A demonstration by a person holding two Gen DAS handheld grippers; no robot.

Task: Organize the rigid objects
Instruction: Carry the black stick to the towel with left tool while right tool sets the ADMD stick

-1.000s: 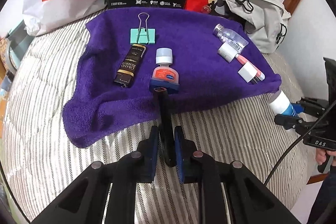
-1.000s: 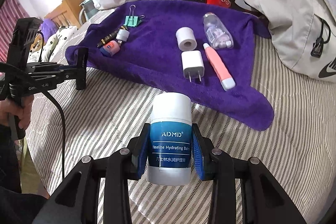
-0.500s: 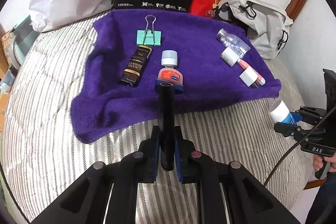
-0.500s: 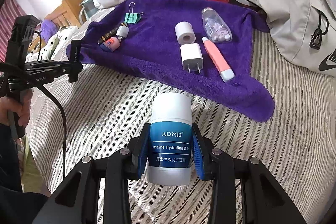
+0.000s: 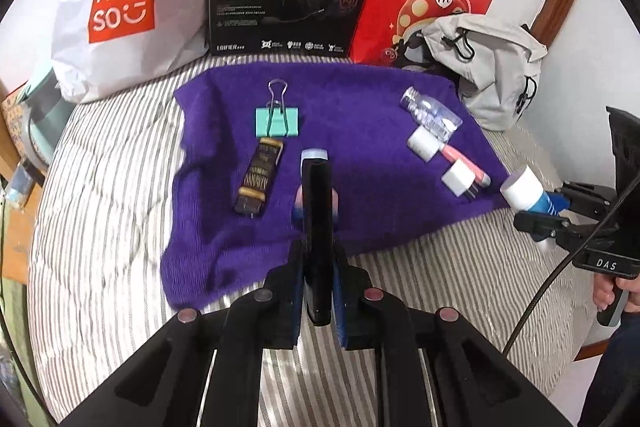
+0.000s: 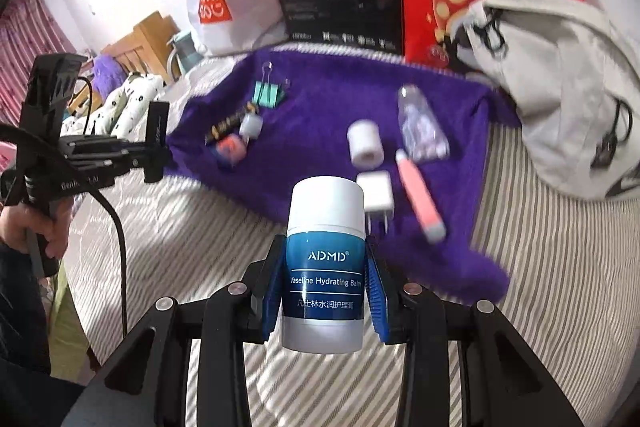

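Left wrist view: left gripper (image 5: 318, 291) is clamped on a slim black bar-shaped object (image 5: 316, 227) at lower centre, over the purple towel (image 5: 360, 99).
Risk: the bar hides the small orange-bodied bottle (image 5: 314, 155); lowering blind may knock it.
Right wrist view: right gripper (image 6: 325, 291) is clamped on a white-and-blue balm jar (image 6: 325, 259), lower centre.
Risk: setting it down may hit the white plug adapter (image 6: 376, 193).

binder clip (image 5: 277, 119) behind lighter (image 5: 259, 183), both left on towel (image 5: 360, 99); charger (image 5: 458, 179) right.
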